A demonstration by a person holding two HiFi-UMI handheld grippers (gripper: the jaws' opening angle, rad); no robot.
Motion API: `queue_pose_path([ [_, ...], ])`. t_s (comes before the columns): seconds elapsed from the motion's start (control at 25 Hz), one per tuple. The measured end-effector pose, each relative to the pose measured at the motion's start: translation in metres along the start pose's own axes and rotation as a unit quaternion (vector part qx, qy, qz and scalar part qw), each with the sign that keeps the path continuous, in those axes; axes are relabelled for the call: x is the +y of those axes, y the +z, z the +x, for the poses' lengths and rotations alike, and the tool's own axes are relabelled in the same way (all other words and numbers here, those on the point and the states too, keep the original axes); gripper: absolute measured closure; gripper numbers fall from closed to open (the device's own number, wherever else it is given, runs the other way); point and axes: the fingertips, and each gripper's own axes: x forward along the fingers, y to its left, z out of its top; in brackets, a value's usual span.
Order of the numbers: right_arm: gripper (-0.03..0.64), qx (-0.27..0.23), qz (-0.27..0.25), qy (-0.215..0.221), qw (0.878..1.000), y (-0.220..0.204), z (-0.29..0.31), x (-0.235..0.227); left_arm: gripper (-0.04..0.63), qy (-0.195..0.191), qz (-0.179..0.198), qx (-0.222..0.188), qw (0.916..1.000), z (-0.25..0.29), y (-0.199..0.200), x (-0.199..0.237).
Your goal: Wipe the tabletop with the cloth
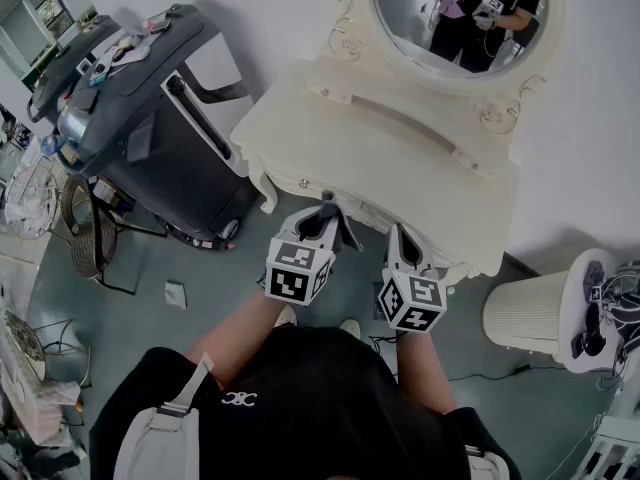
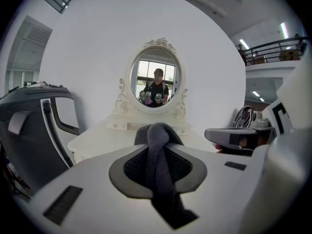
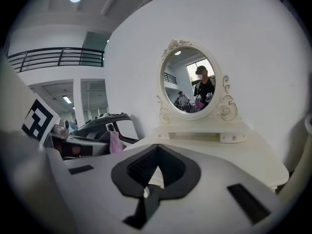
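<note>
Left gripper (image 2: 158, 130) right up front, jaws clamped tight on a dark grey cloth (image 2: 157, 155) that bulges over the tips and trails back in one soft fold. It looks light, limp and fleecy, with no slip to it; I'd say a pinch on a bunched fold suits it, leaving plenty free to drag. Right gripper (image 3: 153, 179) sits alongside, jaws together, nothing in them. Both hover at the front edge of the cream tabletop (image 1: 380, 158), cloth apparently not yet down.
</note>
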Motion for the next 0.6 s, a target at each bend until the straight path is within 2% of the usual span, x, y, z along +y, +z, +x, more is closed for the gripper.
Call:
queue_pose_path([
  [0.6,0.614,0.012,-0.015,0.028,0.999,-0.008,-0.005,0.006,0.531,0.034,-0.016,-0.009,0.9993,-0.015,-0.008,0.0],
])
